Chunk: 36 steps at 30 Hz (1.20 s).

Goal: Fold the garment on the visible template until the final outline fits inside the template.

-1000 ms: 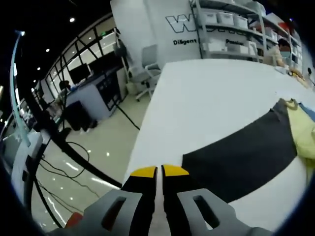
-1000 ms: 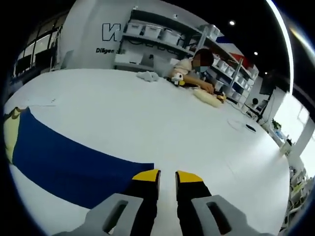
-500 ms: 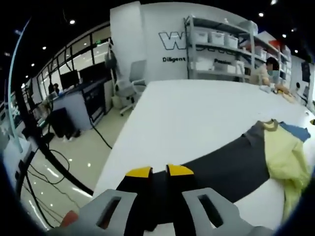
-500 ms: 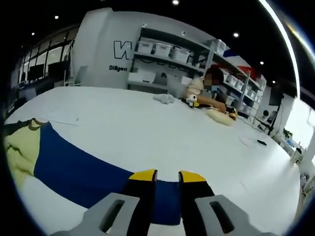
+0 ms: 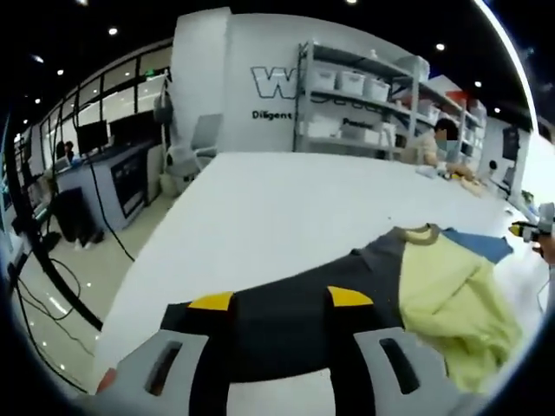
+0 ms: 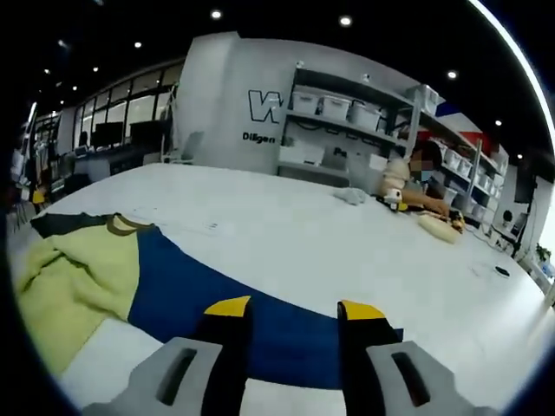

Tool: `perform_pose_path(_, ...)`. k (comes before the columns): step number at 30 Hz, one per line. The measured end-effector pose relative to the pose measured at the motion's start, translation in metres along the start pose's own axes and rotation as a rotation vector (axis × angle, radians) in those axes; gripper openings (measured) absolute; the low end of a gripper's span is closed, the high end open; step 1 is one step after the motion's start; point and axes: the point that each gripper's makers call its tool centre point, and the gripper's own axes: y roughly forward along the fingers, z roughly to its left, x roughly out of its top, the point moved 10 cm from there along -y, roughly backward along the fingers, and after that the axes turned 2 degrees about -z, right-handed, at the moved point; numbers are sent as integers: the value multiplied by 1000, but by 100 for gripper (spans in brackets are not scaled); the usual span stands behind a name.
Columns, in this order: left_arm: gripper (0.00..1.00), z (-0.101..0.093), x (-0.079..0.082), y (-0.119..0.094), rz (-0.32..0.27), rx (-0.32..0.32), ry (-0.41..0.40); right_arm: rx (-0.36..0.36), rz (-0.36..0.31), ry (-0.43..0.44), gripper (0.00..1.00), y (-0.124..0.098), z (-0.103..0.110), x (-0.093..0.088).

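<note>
The garment lies spread on the white table [image 5: 286, 199]. It has a yellow-green body [image 5: 447, 290], an olive collar [image 5: 421, 232], a dark grey sleeve [image 5: 286, 321] and a blue sleeve [image 6: 260, 316]. My left gripper [image 5: 281, 299] is open, its yellow-tipped jaws wide apart on either side of the dark grey sleeve's end. My right gripper [image 6: 295, 308] is open too, its jaws straddling the blue sleeve near its cuff. In the right gripper view the yellow-green body [image 6: 82, 277] is bunched up at the left.
A person [image 6: 416, 178] sits at the table's far end beside small objects [image 6: 442, 227]. Shelves with bins [image 5: 355, 104] line the back wall. The table's left edge drops to a floor with an office chair [image 5: 195, 147] and desks [image 5: 104, 173].
Both grippers went from nearly shut to wide open. Both cameras moved in over the sleeve ends, so each sleeve now lies between the jaws and more of the yellow-green body shows.
</note>
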Motion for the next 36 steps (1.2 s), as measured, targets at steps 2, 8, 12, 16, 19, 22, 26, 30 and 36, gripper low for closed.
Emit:
perform_pose_path(2,42,-9,-3,-5,-12,-11,-25,13,-1,-7,39,-3,6,1)
perform_pose_path(8,44,-23,-10,-17,-11,-46,-23,50,-19,3,39,-14,23,6)
perform_pose_path(12,45,-29,-9,-28,-28,-58,-41,80,-33,-15,39,-24,36,12)
perform_pose_path(16,45,-36,-7,-40,-43,-75,-43,109,-55,-15,39,-32,49,15)
perform_pose_path(19,45,-42,-7,-49,-58,-88,-50,127,-62,-14,39,-37,59,15)
perform_pose_path(22,45,-48,-7,-59,-66,-107,-38,155,-75,-25,39,-46,72,17)
perform_pose_path(26,45,-55,-9,-72,-75,-126,-36,180,-92,-23,39,-60,86,18)
perform_pose_path(30,45,-66,-12,-87,-86,-147,-44,210,-104,-28,39,-77,101,17)
perform_pose_path(36,45,-79,-21,-103,-97,-195,-43,255,-122,-45,39,-105,123,16)
